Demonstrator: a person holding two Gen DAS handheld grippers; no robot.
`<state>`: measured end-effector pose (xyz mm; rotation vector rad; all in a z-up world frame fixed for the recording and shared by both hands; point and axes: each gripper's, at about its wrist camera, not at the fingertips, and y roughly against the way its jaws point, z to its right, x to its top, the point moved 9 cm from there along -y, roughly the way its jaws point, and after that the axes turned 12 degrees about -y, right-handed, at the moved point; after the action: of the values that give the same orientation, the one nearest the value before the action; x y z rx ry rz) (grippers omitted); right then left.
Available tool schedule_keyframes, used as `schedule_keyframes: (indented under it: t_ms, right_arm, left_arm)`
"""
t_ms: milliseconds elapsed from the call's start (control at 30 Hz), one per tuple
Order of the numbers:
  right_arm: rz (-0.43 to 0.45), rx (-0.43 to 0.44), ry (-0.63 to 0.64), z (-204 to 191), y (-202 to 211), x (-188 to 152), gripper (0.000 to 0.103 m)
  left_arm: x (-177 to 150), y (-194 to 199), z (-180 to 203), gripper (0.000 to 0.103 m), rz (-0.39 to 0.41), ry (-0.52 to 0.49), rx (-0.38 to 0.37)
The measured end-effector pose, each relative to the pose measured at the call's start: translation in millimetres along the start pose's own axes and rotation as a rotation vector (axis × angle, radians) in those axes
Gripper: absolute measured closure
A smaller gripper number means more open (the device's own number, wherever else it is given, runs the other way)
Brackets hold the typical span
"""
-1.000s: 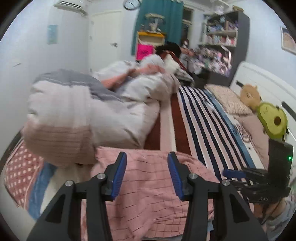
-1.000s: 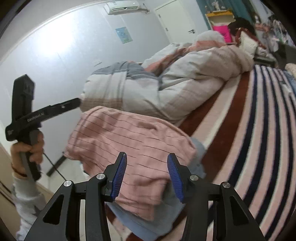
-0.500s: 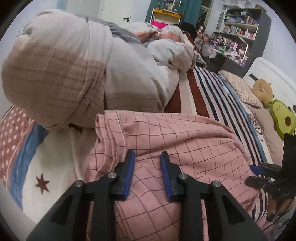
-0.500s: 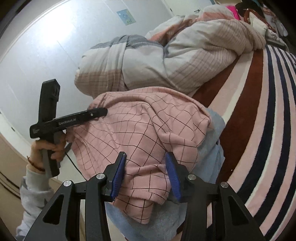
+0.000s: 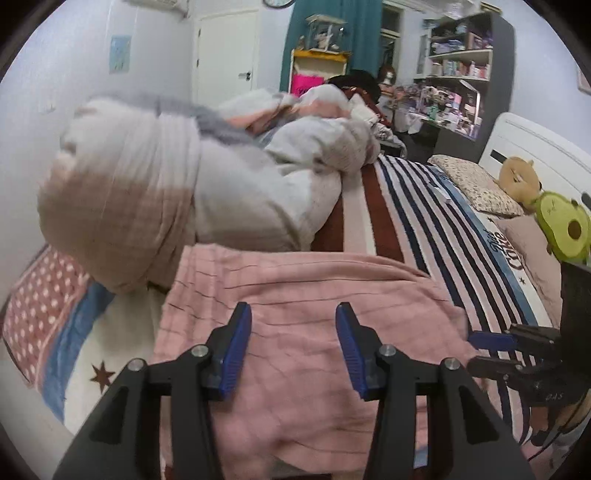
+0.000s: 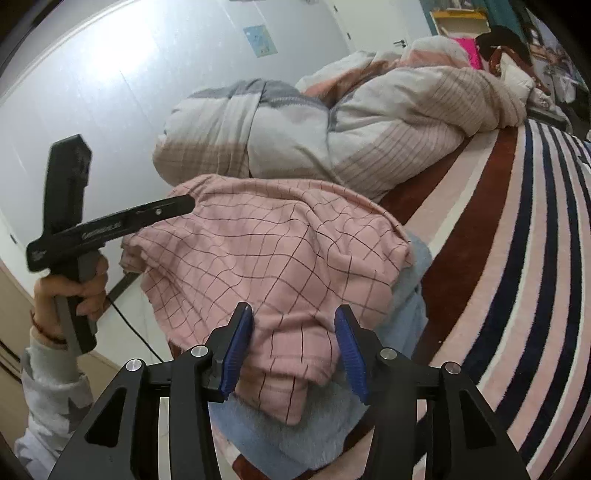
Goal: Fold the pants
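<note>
- Two views, both over a bed with a striped blanket in dark blue, pale pink and brown.
- Left wrist view: the left gripper fills 6 o'clock, its blue-padded jaws apart, having just been opening, with nothing pinched between them. The pink checked pants lie bunched on the blanket under and ahead of it, the picture blurred there.
- At 10 o'clock from the pants a rolled quilt in white, beige and grey lies along the wall side of the bed.
- Only this view shows the room's far end: a white door at 11 o'clock, a teal curtain at 12, shelves at 1 o'clock, and a white headboard with a green avocado toy at 3 o'clock.
- The right gripper enters at 4 o'clock, beside the pants' edge.
- Right wrist view: the right gripper sits at 6 o'clock, jaws apart and just been opening; a fold of the pants lies between the pads, not clearly pressed.
- Only here a pale blue fleece cloth shows under the pants.
- At 9 o'clock a hand in a star-print sleeve holds the left gripper, its tip at the pants' far edge. A bare white wall fills 10 o'clock.
</note>
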<state>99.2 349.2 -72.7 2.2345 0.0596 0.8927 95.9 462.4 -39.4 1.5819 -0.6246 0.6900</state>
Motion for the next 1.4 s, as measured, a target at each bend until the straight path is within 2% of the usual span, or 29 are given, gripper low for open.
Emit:
schedule_keyframes:
  t_ms: [133, 233, 400, 500, 567, 700, 800, 933, 1033, 1100, 1200, 1400]
  right_arm:
    - [0.026, 0.002, -0.011, 4.8, 18.7, -5.2, 0.060]
    - [0.057, -0.017, -0.006, 11.1, 39.1, -11.9, 0.055]
    - [0.143, -0.057, 0.019, 23.8, 90.1, -24.2, 0.037]
    - [0.203, -0.092, 0.028, 33.6, 121.8, -32.2, 0.024]
    - [0.250, -0.127, 0.046, 41.3, 147.2, -40.0, 0.018]
    - [0.368, -0.222, 0.096, 62.8, 202.2, -62.2, 0.004]
    - [0.459, -0.286, 0.108, 82.8, 238.7, -78.3, 0.001]
    - [0.574, -0.348, 0.110, 111.1, 281.1, -98.5, 0.001]
    - [0.586, -0.392, 0.096, 128.7, 298.6, -108.5, 0.001]
    - [0.593, -0.390, 0.097, 132.7, 305.0, -112.6, 0.001]
    - [0.600, -0.382, 0.069, 141.4, 308.7, -116.9, 0.001]
    - [0.606, -0.445, 0.105, 141.7, 310.7, -124.7, 0.001]
  left_arm:
    - [8.8, 22.9, 39.1, 0.051, 0.061, -0.050, 0.006]
    - [12.9, 38.4, 75.3, 0.048, 0.102, -0.095, 0.017]
    - [18.7, 68.1, 139.0, 0.036, 0.198, -0.139, 0.037]
    - [19.1, 84.2, 177.1, 0.026, 0.263, -0.136, 0.039]
    - [18.8, 93.2, 201.7, 0.018, 0.312, -0.137, 0.053]
    - [12.9, 102.2, 253.0, 0.013, 0.381, -0.137, 0.057]
    - [2.4, 103.4, 287.9, 0.010, 0.403, -0.124, 0.030]
    - [-8.0, 103.0, 323.0, 0.006, 0.431, -0.113, 0.019]
    - [-12.3, 102.0, 340.5, 0.006, 0.434, -0.112, -0.004]
    - [-13.2, 101.8, 347.0, 0.006, 0.438, -0.104, -0.019]
    - [-13.6, 102.2, 349.5, 0.006, 0.441, -0.102, -0.009]
    - [-10.8, 105.6, 352.3, 0.006, 0.451, -0.115, 0.015]
